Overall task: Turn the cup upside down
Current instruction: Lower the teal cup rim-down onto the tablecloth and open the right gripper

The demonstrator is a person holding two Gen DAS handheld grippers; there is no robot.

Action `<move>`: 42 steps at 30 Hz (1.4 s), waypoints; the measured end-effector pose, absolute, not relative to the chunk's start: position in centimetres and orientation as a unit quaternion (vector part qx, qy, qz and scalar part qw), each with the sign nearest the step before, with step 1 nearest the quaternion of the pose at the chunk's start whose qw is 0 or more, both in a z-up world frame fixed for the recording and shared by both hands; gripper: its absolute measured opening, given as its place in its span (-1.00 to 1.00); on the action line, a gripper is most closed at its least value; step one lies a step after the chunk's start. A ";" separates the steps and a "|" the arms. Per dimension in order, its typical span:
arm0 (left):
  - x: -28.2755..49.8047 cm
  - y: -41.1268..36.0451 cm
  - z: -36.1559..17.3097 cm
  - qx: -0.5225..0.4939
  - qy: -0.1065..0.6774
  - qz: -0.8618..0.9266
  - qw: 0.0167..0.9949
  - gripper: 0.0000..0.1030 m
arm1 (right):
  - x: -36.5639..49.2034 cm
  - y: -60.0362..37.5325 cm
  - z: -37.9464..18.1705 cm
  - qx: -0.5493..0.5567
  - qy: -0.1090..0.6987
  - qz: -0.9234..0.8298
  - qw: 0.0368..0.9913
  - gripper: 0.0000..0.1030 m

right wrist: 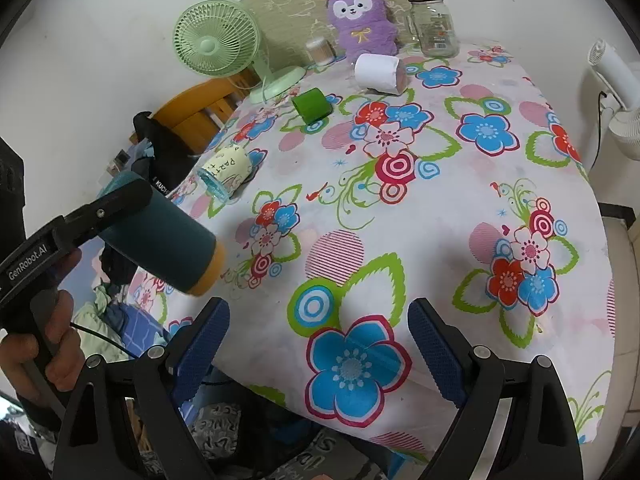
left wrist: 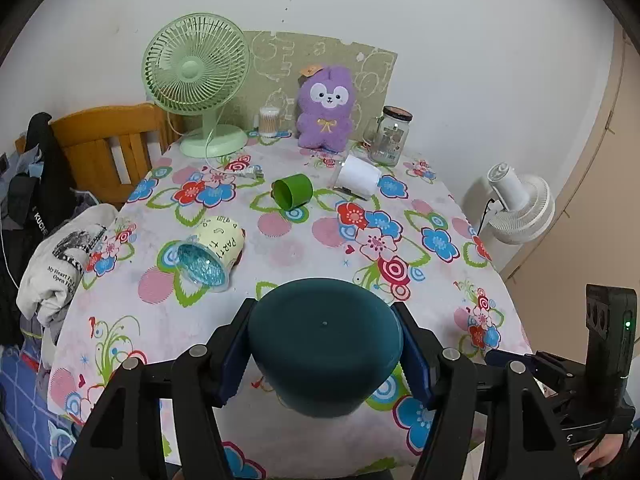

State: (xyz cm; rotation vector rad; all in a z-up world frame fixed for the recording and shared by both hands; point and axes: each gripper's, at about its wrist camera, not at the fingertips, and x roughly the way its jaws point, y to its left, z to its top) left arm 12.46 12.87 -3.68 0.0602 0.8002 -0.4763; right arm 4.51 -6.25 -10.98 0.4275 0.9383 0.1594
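The left claw (left wrist: 325, 354) is clamped on the dark teal cup (left wrist: 324, 344), its pads pressing opposite sides of the wall, and holds it above the near edge of the surface (left wrist: 320, 240). From the right wrist view the cup (right wrist: 160, 240) lies tilted, its long axis slanting down toward the cloth with the orange rim lowest. The right claw (right wrist: 320, 354) hangs wide open and empty, just right of the cup

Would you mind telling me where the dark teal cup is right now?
The dark teal cup is clamped in the left gripper, held tilted above the near edge of the floral tablecloth; the right wrist view shows it at lower left.
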 end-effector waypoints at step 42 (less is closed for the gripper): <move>12.7 12.6 -7.0 0.046 0.403 -0.239 0.882 0.90 | 4.9 -3.5 -8.9 0.151 0.404 0.056 0.900 0.96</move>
